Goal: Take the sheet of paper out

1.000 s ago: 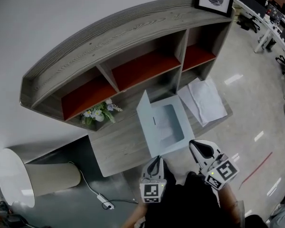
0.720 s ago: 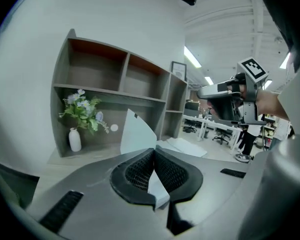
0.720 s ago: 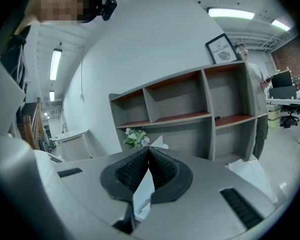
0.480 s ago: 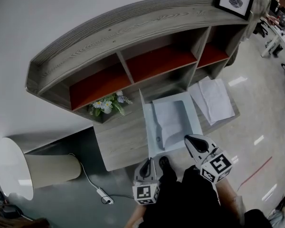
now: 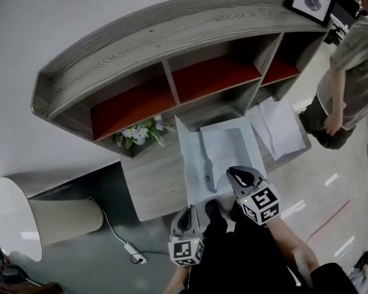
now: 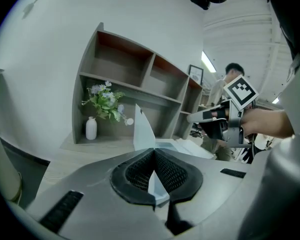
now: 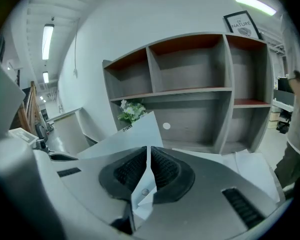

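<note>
**At the desk's front edge, both grippers pinched shut on the blue folder**

In the head view, the left gripper sits low at the near edge of the desk, pointing away from the person, its marker cube toward the camera. The right gripper is farther in, over the near right corner of the pale blue folder, angled toward upper left. The folder lies open on the desk, and the sheet of paper rests inside it. Loose papers lie just right of the folder, flowers stand to its left under the shelf unit, and a lamp lies tipped on the floor. Another person stands at the desk's right end.

In the left gripper view, the left gripper has its jaws together with a thin pale blue edge of the folder caught between the pads. The folder's flap stands upright just ahead, partly screening the shelf. The right gripper reaches in from the right, held by a hand.

In the right gripper view, the right gripper is closed on a pale piece of the folder that carries a small round stud. The raised flap slants across the left and hides the lower shelf there.
</note>
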